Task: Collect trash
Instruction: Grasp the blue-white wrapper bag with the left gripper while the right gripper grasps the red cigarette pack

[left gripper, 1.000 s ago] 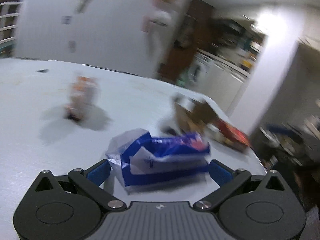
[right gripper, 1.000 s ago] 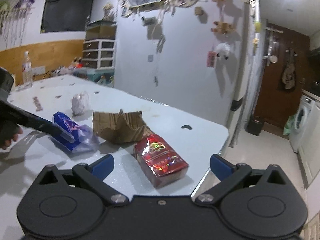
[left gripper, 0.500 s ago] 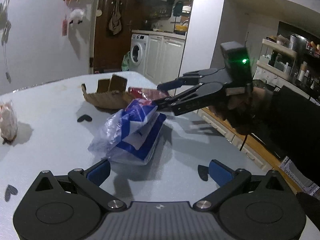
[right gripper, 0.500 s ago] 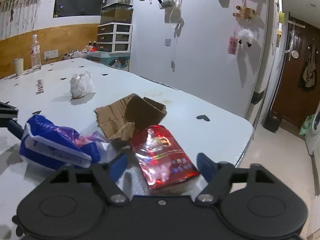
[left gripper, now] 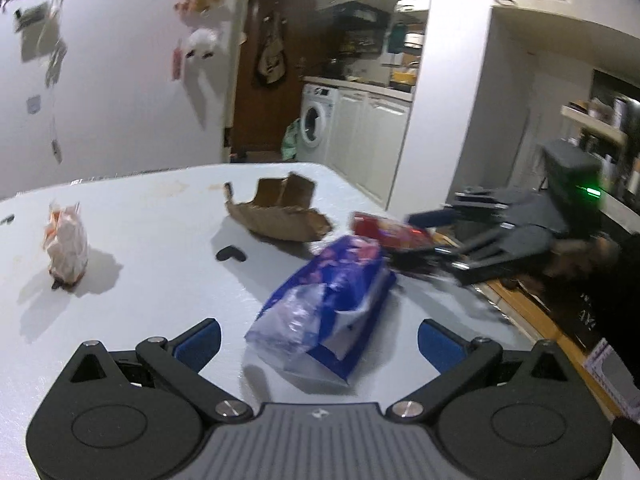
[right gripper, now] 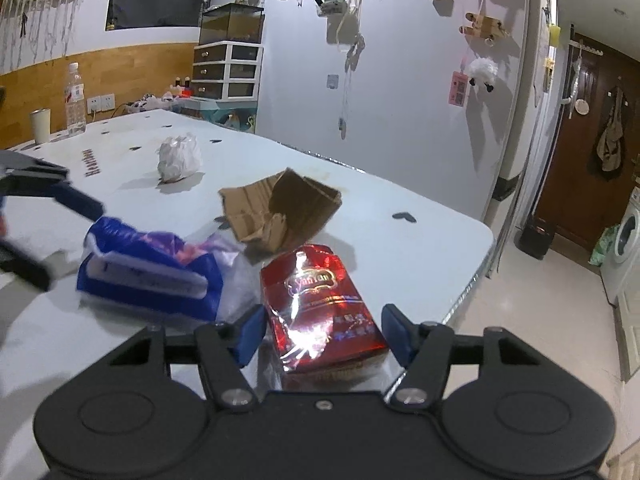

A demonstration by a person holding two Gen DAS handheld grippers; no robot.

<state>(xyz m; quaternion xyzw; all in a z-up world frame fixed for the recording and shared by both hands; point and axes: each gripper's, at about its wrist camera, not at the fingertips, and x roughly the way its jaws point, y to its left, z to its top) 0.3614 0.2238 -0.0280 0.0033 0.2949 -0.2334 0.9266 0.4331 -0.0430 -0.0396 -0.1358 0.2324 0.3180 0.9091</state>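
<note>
A blue and white plastic wrapper (left gripper: 328, 304) lies on the white table (left gripper: 152, 248) between the open fingers of my left gripper (left gripper: 318, 340); it also shows in the right wrist view (right gripper: 152, 272). My right gripper (right gripper: 324, 330) is open around a shiny red packet (right gripper: 320, 300) at the table's near corner; its pads stand either side, with small gaps. The red packet also shows in the left wrist view (left gripper: 388, 232), where the right gripper (left gripper: 440, 236) is blurred. Torn brown cardboard (right gripper: 280, 212) and a crumpled white bag (right gripper: 180, 158) lie farther back.
The table edge (right gripper: 476, 276) runs just right of the red packet, with floor below. A water bottle (right gripper: 75, 104) and a cup (right gripper: 40, 126) stand at the table's far end. A washing machine (left gripper: 316, 128) and white cabinets (left gripper: 372, 140) stand beyond the table.
My right gripper has moved forward over the red packet and its fingers have narrowed around it. My left gripper has swung round to face the blue wrapper, staying open.
</note>
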